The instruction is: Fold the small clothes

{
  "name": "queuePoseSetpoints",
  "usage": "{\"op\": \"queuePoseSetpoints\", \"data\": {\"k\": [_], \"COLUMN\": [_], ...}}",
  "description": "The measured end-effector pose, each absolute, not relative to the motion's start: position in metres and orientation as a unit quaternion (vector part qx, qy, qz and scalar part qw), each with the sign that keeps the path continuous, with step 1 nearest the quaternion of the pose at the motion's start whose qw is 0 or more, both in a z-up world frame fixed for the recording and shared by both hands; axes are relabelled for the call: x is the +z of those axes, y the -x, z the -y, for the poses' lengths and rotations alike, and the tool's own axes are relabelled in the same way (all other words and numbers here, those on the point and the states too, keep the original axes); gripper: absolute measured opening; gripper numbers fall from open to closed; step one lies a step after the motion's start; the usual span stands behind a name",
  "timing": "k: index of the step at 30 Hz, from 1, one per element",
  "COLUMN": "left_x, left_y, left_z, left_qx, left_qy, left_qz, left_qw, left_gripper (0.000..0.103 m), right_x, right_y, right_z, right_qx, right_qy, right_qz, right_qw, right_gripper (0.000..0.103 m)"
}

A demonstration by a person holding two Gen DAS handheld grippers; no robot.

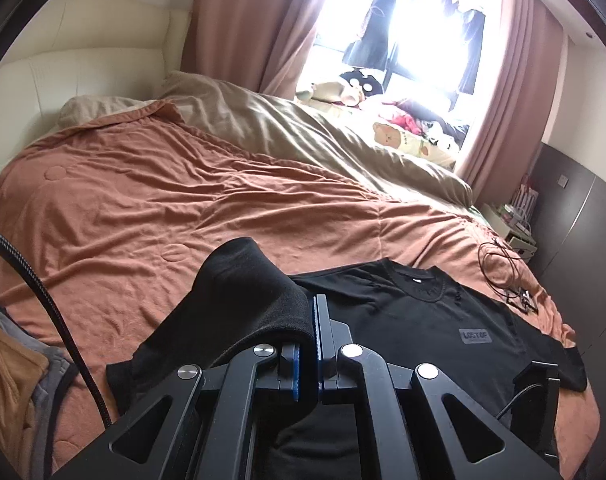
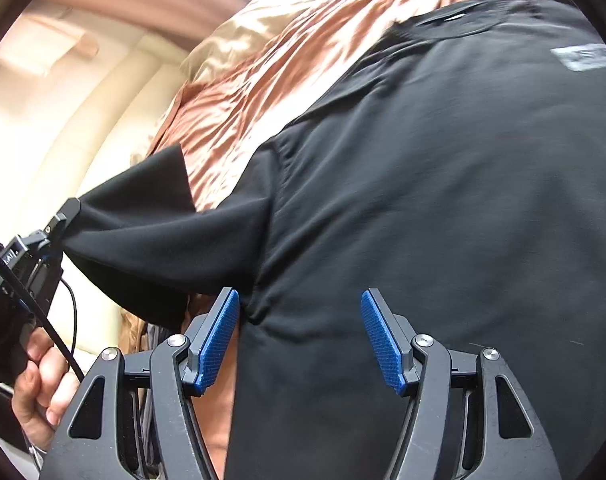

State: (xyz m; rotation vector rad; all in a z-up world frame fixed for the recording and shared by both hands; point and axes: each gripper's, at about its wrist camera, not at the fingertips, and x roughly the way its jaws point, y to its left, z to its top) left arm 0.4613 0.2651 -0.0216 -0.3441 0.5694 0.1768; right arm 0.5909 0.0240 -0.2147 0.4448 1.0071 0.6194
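Black short-sleeved cotton T-shirt [image 1: 435,320] w/ a grey rectangular chest patch lies front-up, collar toward the headboard end, on the rust-orange bedspread [image 1: 183,200], near the bed's foot edge. One sleeve [image 2: 151,232] is lifted off the bedspread, pinched in the left gripper [image 1: 311,332], blue pads clamped together on the fabric; a hand [image 2: 39,384] grips its handle. Right gripper [image 2: 301,336] hovers over the shirt's side, jaws apart, nothing pressed between them. Beige duvet [image 1: 303,132] bunched at the far side by the window; tangled black cable [image 1: 503,264] near the bed's right edge.
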Motion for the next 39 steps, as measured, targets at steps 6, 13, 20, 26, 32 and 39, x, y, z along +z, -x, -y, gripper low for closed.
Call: {"op": "queuePoseSetpoints", "data": {"k": [6, 13, 20, 26, 32, 39], "left_x": [-0.034, -0.060, -0.076, -0.074, -0.084, -0.115], "left_y": [-0.471, -0.481, -0.454, -0.415, -0.394, -0.383], "left_z": [-0.236, -0.208, -0.204, -0.221, -0.267, -0.317], "left_qx": [0.057, 0.021, -0.006, 0.018, 0.084, 0.143], "left_qy": [0.186, 0.207, 0.224, 0.200, 0.211, 0.244], "left_qz": [-0.292, -0.339, -0.374, -0.379, -0.383, -0.396], "left_qw": [0.937, 0.917, 0.900, 0.903, 0.896, 0.874], "left_gripper": [0.005, 0.016, 0.062, 0.070, 0.070, 0.070], "right_x": [-0.204, -0.189, -0.188, -0.197, -0.205, -0.198], "right_y": [-0.582, -0.553, -0.548, -0.541, -0.538, -0.553], "right_z": [0.010, 0.036, 0.034, 0.038, 0.034, -0.002], "right_qx": [0.261, 0.242, 0.244, 0.248, 0.262, 0.293], "right_qy": [-0.222, -0.237, -0.253, -0.265, -0.265, -0.228], "right_qz": [-0.459, -0.450, -0.450, -0.443, -0.447, -0.456], "right_qw": [0.820, 0.826, 0.821, 0.820, 0.813, 0.809], "right_gripper": [0.062, 0.062, 0.062, 0.062, 0.062, 0.062]}}
